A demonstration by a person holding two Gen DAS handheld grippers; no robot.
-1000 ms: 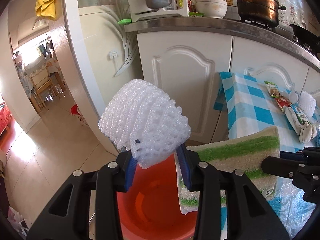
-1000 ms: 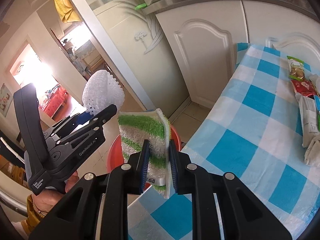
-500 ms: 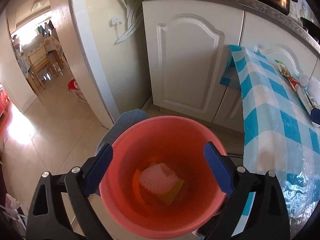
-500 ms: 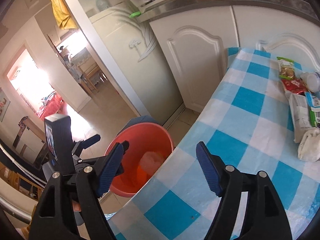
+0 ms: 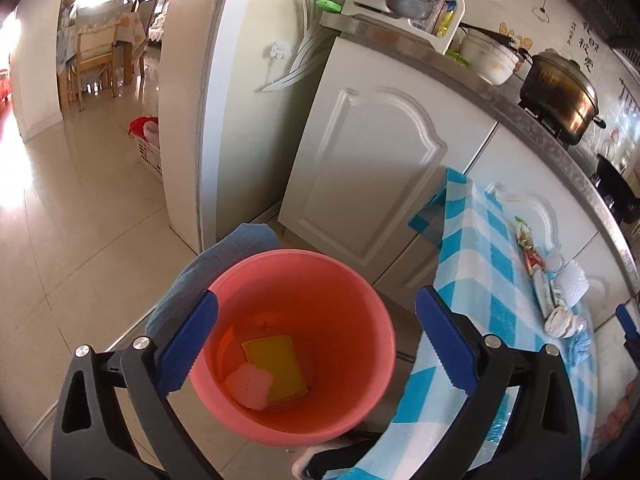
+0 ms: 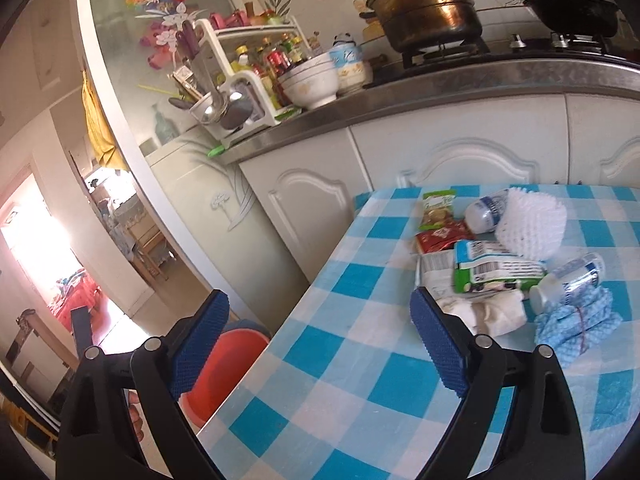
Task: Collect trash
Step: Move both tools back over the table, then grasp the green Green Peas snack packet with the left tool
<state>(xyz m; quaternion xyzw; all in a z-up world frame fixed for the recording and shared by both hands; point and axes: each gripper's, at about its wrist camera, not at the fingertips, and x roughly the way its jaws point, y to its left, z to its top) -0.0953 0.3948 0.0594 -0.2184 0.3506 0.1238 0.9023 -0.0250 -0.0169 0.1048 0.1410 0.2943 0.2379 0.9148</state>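
The bucket [image 5: 294, 344] mouth lies open from above. The near half of the table [image 6: 340, 360] is bare cloth. Wrappers [image 6: 492, 270] and bottles [image 6: 486, 210] crowd its far end.

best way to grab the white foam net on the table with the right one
Judging by its pose, take the white foam net across its rounded sides, coming in from above with the open right hand-held gripper. It is soft mesh, so it should squash between the fingers.

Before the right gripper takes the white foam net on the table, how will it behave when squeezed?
The white foam net looks like soft open mesh, so it will probably crush between the pads and weigh very little. Its rounded shape may let it slide or roll if nudged against the small bottle.
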